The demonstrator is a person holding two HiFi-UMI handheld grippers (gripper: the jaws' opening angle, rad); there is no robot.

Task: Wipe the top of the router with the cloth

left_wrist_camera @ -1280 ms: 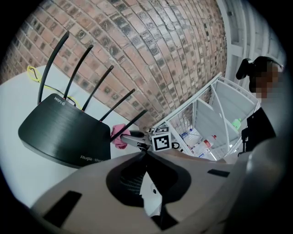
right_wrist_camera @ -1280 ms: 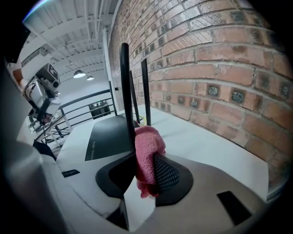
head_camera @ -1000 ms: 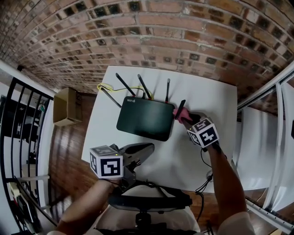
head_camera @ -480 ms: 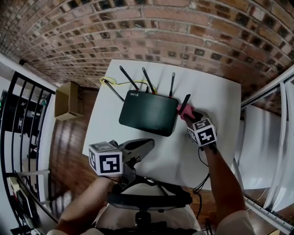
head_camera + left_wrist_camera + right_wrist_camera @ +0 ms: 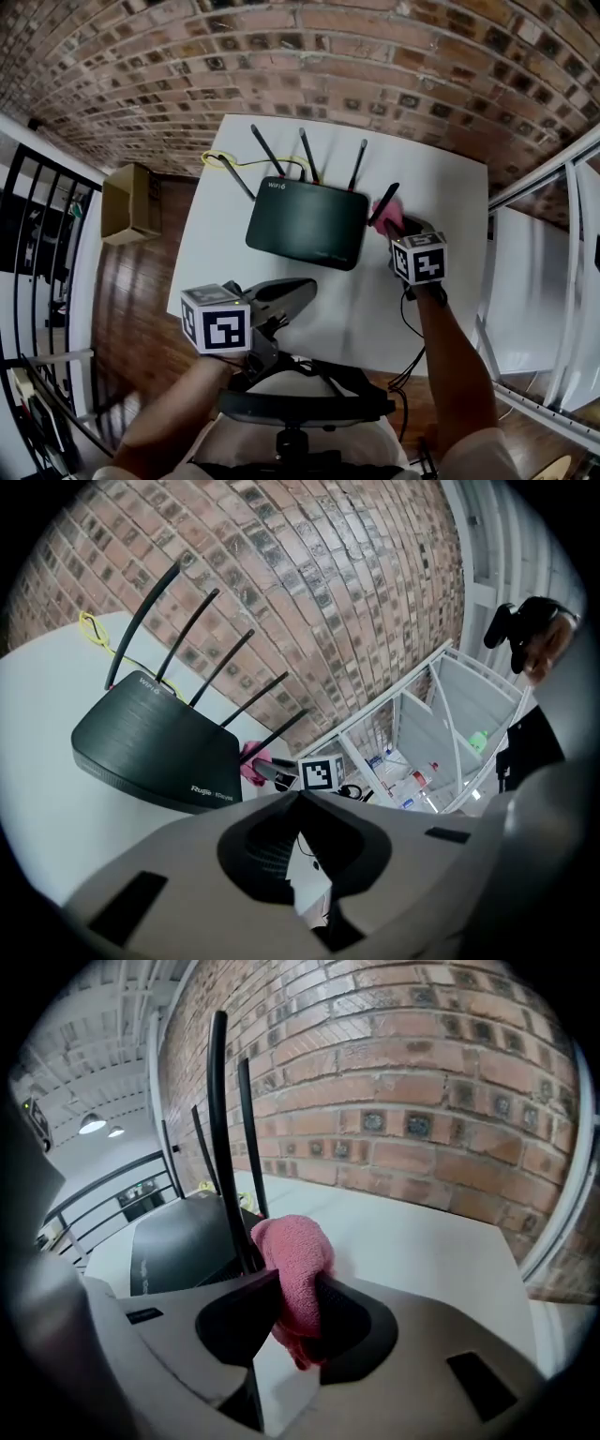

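The black router lies on the white table with its antennas toward the brick wall. My right gripper is shut on a pink cloth just off the router's right edge, beside the rightmost antenna. In the right gripper view the cloth bulges up from between the jaws of this gripper, with the router behind and to the left. My left gripper hovers shut and empty at the table's near edge. Its own view shows the left gripper, the router and the cloth.
A yellow cable loops behind the router at the back left. A black cable hangs over the near right table edge. A cardboard box sits on the wooden floor to the left, near a black railing. White shelving stands to the right.
My right gripper has rolled with the cloth in it, staying beside the router's right edge. The left gripper has drifted slightly and stays shut.
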